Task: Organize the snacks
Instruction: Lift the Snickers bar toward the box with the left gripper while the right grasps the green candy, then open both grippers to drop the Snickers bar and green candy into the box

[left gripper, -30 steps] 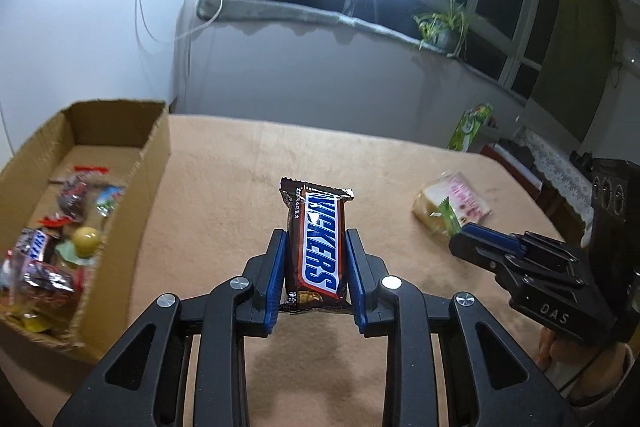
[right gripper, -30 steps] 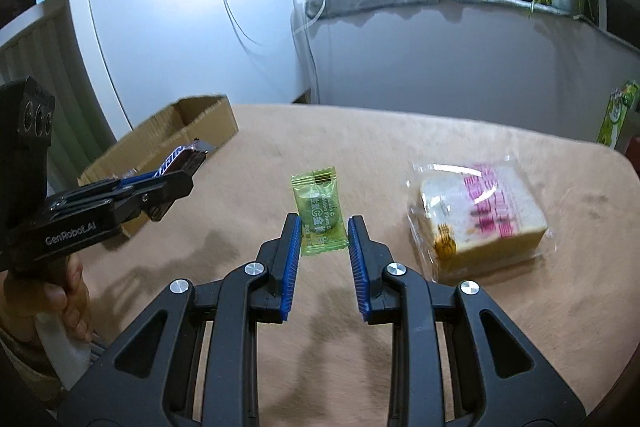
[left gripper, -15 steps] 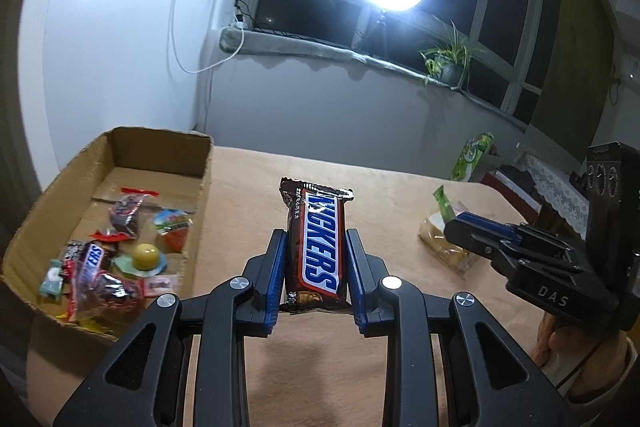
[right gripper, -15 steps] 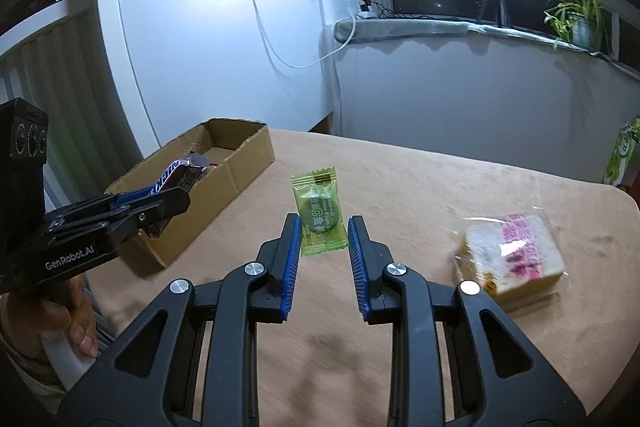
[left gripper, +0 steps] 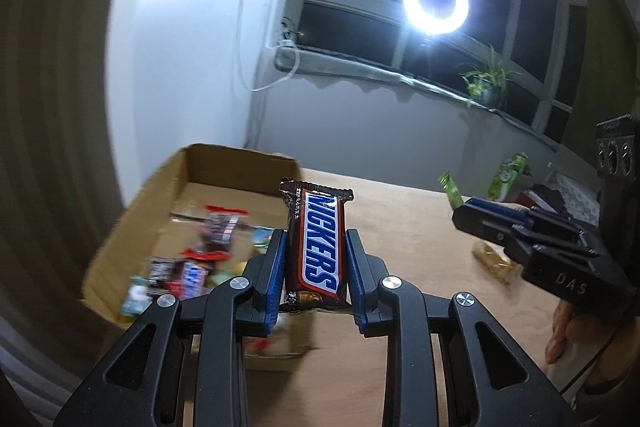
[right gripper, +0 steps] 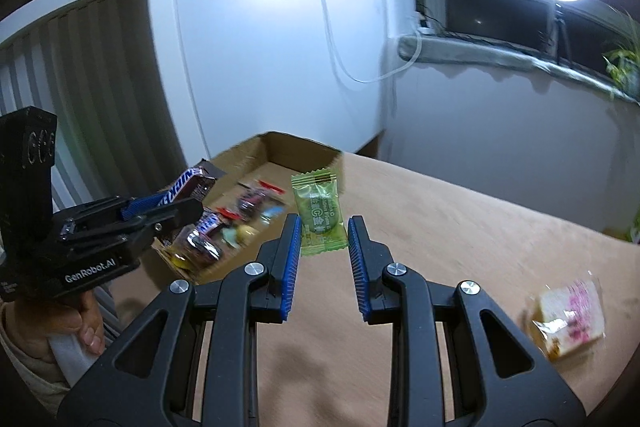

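Standing upright, the Snickers bar point(left gripper: 318, 247) sits clamped between the left fingers point(left gripper: 276, 263).

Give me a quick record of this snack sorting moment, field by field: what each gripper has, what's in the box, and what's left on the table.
left gripper: shut on Snickers bar, held above the near end of the box
right gripper: shut on green candy packet
cardboard box: open, holds several wrapped sweets
table: wrapped bread slice lies on it, outside the box
background: ring light lit by the window
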Action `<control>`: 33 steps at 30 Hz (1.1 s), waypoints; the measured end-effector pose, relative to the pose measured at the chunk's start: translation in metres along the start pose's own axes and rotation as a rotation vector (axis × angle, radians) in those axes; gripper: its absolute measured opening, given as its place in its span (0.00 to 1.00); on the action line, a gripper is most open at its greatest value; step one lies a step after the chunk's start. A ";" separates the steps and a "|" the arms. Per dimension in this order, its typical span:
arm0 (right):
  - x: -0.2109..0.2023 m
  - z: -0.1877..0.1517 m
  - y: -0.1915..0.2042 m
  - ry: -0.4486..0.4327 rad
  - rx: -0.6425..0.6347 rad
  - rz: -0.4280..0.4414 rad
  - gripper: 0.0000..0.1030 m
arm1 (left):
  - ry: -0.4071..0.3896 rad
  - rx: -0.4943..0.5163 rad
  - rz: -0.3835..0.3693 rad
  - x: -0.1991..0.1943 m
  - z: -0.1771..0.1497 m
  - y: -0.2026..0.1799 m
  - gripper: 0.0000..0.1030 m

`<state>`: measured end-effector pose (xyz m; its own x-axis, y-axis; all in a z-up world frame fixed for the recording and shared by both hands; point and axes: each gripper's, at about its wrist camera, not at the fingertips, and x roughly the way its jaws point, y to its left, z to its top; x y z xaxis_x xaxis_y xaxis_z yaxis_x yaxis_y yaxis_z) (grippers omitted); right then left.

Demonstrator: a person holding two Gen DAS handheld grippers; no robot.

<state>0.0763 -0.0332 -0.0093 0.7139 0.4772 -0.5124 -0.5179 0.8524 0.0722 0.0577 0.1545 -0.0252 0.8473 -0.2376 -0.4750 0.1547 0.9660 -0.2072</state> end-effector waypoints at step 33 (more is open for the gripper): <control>0.085 0.015 0.053 0.035 -0.056 0.093 0.34 | 0.045 -0.077 0.198 -0.002 -0.015 0.072 0.70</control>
<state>0.1169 0.0555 -0.0364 0.6454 0.5447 -0.5355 -0.6071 0.7912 0.0732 0.0592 0.2229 -0.0516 0.8334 -0.0501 -0.5505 -0.0533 0.9840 -0.1702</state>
